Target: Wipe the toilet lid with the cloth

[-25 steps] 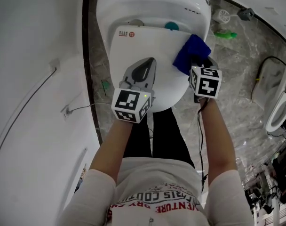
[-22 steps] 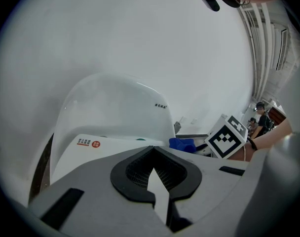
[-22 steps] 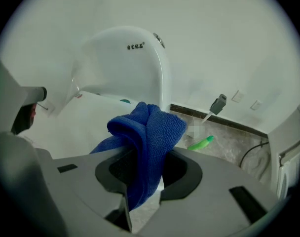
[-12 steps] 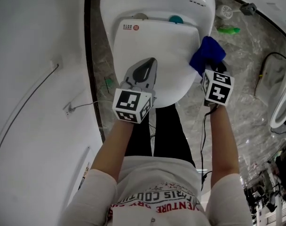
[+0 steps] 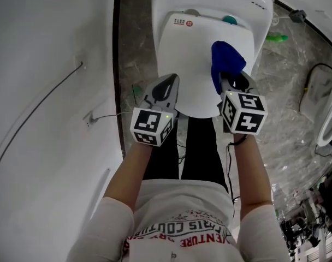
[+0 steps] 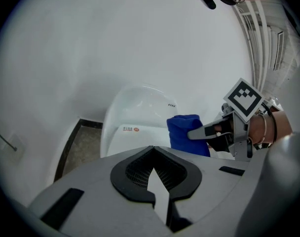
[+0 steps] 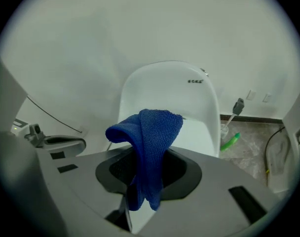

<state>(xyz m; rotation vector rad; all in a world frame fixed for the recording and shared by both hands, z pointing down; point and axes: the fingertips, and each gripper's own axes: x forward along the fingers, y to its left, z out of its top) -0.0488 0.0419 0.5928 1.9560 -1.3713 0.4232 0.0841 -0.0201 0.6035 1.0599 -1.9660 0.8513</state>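
In the head view, a blue cloth (image 5: 226, 64) is seen over the right part of the white toilet lid (image 5: 188, 59), held by the right gripper (image 5: 230, 82); whether it presses on the lid is hard to tell. The left gripper (image 5: 165, 89) is held at the lid's near edge. In the left gripper view, its jaws are drawn together, with nothing between. In the right gripper view, the cloth is clamped between the jaws and draped over them.
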